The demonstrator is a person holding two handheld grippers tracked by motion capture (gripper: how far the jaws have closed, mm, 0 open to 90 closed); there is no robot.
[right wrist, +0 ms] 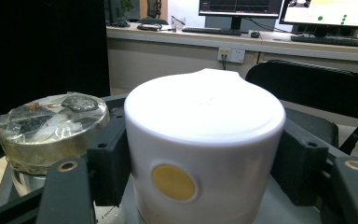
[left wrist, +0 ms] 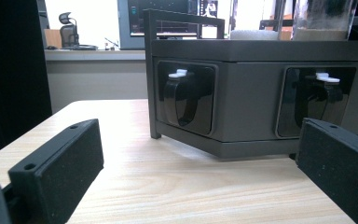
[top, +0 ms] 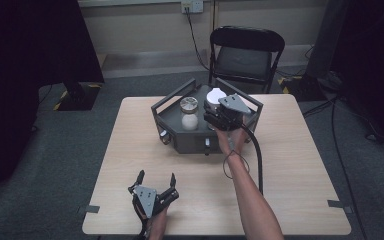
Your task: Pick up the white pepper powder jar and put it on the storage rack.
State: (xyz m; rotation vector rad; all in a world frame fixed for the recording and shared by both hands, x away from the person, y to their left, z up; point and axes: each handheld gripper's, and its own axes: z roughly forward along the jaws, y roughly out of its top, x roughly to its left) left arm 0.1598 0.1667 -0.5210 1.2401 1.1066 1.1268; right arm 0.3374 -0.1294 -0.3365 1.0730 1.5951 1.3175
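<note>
1. Left gripper (top: 156,181): jaws spread wide with nothing between them, low over the wooden table (top: 300,200) at its near edge. In the left gripper view the dark tray unit (left wrist: 242,88) stands ahead of the jaws and well apart from them, its two front knobs (left wrist: 182,95) facing them.

2. Glass jar (top: 189,114): stands on the tray unit, just to the left of the right gripper's claw. In the right gripper view its clear lid (right wrist: 51,116) sits close beside the left jaw; whether they touch cannot be told.

3. White canister (right wrist: 204,149): the thing in hand. It stands upright between the right gripper's two jaws, one pad on each flank, with its yellow spot (right wrist: 173,182) facing back toward the claw. It appears to rest on the tray floor, though its base is hidden.

4. Right gripper (top: 219,116): pressed onto the white canister from the near side, above the tray unit's right half.

5. Risks, as judged:
   - The canister's wall looks smooth and rounded, so it may slip or turn in the pads if lifted quickly.
   - The left jaw is near the glass jar, so a sideways swing could knock the jar over.
   - The tray's raised rail (top: 172,96) could catch the canister if it is carried out too low.
</note>
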